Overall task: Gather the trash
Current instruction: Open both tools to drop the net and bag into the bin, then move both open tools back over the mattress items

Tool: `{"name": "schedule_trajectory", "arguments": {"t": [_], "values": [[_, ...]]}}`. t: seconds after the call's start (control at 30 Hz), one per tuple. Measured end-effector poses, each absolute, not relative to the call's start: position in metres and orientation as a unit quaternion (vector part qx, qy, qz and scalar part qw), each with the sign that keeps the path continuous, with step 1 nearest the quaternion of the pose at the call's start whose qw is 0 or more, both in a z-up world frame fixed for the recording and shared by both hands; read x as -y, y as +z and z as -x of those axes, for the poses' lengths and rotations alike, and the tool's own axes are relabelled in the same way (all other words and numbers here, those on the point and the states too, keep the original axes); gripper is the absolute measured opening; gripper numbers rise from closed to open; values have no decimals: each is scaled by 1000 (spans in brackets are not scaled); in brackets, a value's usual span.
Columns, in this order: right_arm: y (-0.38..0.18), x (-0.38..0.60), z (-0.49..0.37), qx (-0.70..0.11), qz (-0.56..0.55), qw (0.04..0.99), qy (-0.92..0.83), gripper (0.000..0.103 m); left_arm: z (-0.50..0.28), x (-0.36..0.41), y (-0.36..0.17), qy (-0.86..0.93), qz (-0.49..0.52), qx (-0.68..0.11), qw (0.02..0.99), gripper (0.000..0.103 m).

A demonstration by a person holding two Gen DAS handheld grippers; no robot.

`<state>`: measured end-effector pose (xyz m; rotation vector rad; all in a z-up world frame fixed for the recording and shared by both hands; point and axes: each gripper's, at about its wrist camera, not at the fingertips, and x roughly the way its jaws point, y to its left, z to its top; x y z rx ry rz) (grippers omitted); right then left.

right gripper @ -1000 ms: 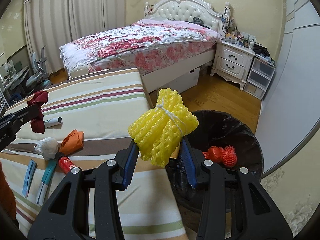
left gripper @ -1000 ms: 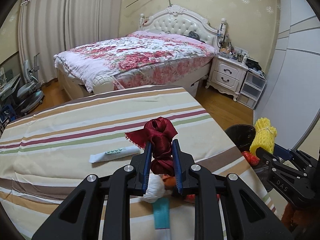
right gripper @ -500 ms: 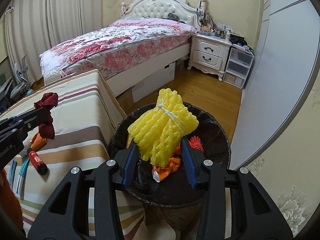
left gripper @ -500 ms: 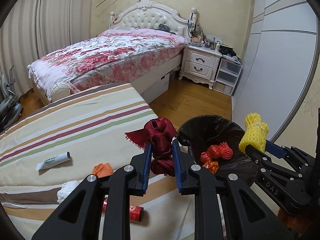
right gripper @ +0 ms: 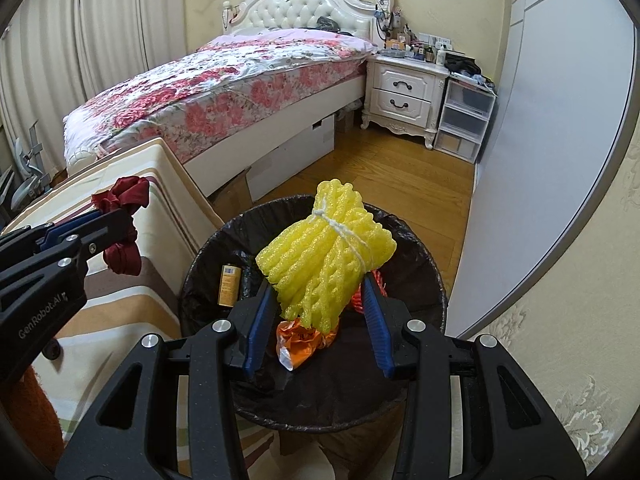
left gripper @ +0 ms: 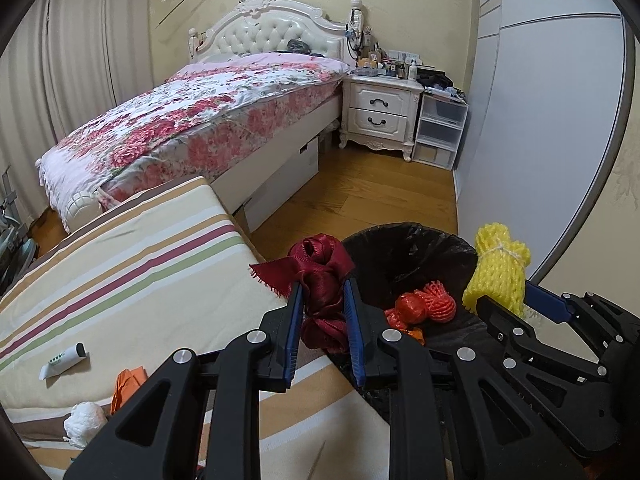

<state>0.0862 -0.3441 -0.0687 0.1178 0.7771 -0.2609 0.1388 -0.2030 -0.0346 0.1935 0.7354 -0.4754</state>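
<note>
My left gripper [left gripper: 320,292] is shut on a dark red ribbon bow [left gripper: 316,272], held at the striped table's right edge beside the black-lined trash bin [left gripper: 404,248]. It also shows in the right wrist view [right gripper: 124,216]. My right gripper [right gripper: 316,280] holds a yellow foam net bundle [right gripper: 326,256] right over the bin [right gripper: 424,280]; its jaws stand wider than before. The bundle also shows in the left wrist view [left gripper: 498,272]. Inside the bin lie a red net ball [left gripper: 426,306], an orange wrapper [right gripper: 300,340] and a small can [right gripper: 229,284].
On the striped table [left gripper: 120,272] lie a white tube [left gripper: 62,360], an orange wrapper [left gripper: 128,384] and a white crumpled wad [left gripper: 84,420]. A floral bed [left gripper: 208,112], a white nightstand [left gripper: 380,116] and plastic drawers [left gripper: 440,132] stand beyond on the wood floor.
Both grippers have swung right from the table to the bin. The right gripper's jaws have spread apart around the yellow bundle, which now hangs over the bin's middle.
</note>
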Motion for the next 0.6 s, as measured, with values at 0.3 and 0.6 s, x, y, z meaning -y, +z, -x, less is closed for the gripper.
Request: {"name": "schedule_trajectory", "arguments": {"t": [0.3, 0.6], "values": [[-78, 355, -92, -384, -67, 912, -131, 50, -147, 220, -44, -231, -117, -355, 898, 32], [-82, 363, -92, -381, -78, 909, -147, 59, -152, 218, -45, -216, -114, -358, 901, 63]]}}
